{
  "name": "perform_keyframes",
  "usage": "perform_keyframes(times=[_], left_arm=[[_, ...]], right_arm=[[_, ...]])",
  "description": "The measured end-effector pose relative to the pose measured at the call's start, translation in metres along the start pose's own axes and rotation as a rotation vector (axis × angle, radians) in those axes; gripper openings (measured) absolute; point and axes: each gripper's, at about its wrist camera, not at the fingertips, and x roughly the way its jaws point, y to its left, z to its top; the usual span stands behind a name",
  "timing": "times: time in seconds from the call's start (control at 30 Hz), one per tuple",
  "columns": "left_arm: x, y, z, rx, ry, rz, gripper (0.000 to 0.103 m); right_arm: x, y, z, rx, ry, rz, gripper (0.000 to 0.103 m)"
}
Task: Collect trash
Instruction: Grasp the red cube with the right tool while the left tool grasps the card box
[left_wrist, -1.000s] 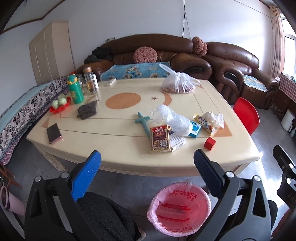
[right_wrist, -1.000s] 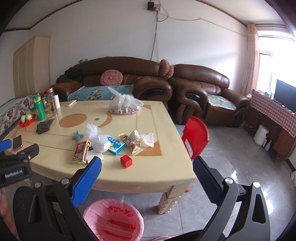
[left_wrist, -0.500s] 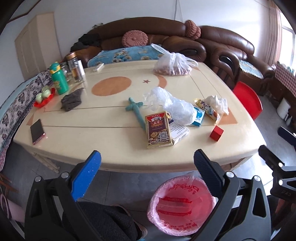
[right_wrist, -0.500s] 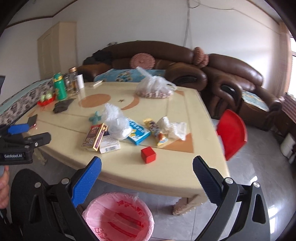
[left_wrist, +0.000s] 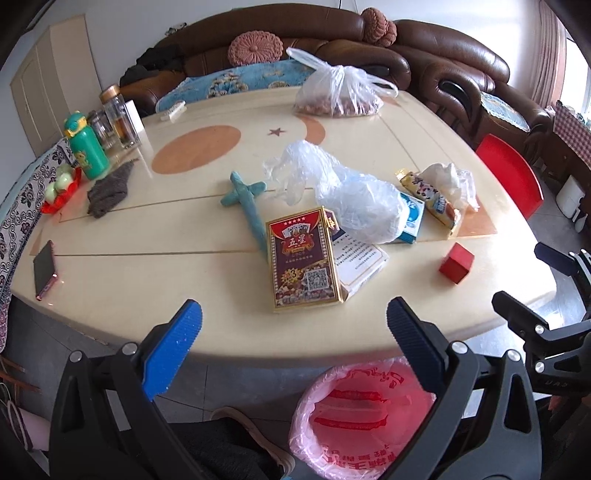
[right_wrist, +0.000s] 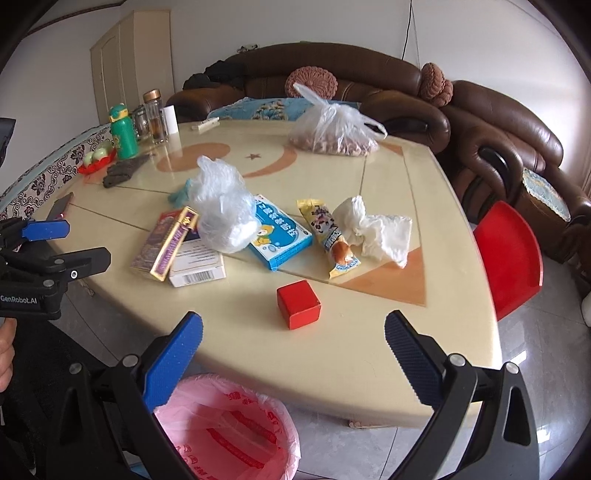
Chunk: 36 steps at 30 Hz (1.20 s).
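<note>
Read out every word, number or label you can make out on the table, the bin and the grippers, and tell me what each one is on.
"GenRobot.AI": side of the left gripper.
"五星": front of the red card box, above a "3" and a QR code.
"DAS": body of the right gripper; the start is cut off.
Blue box: white Chinese characters, too blurred.
White box: barcode and small print, unreadable.
Snack wrapper: lettering too small.
Pink bin liner: red print, upside down, unreadable.

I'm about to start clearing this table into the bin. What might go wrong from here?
The crumpled clear plastic bag rests on the blue medicine box, so grabbing it may drag the box along. The pink-lined trash bin sits partly under the cream table edge; drops could miss. The open left gripper might take the maroon playing-card box, probably not trash.
</note>
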Motion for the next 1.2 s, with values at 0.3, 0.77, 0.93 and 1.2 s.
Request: perform_keyframes(times=[0.3,0.77,0.93,1.2], left_arm=[[0.035,0.002,0.007,0.001,0.07,-0.003,0.098],[0.069,-0.001,0.033,0.064,0.173,-0.08,0.098],[0.077,-0.002,0.037,0.057,0.214,-0.093,0.098],[0.086,0.0,0.042,0.067,0.244,-0.143,0.098]], right_arm=[[0.035,0.001,0.001,-0.053,0.061,0.031,0.097],[0.081,-0.012,0.023,-0.175,0.213,0.167,0.095],[0.092,-0.013,0.024,-0.21,0.264,0.201,0.088],[0.1,-0.015,0.028,-0.238,0.308,0.233,0.077]])
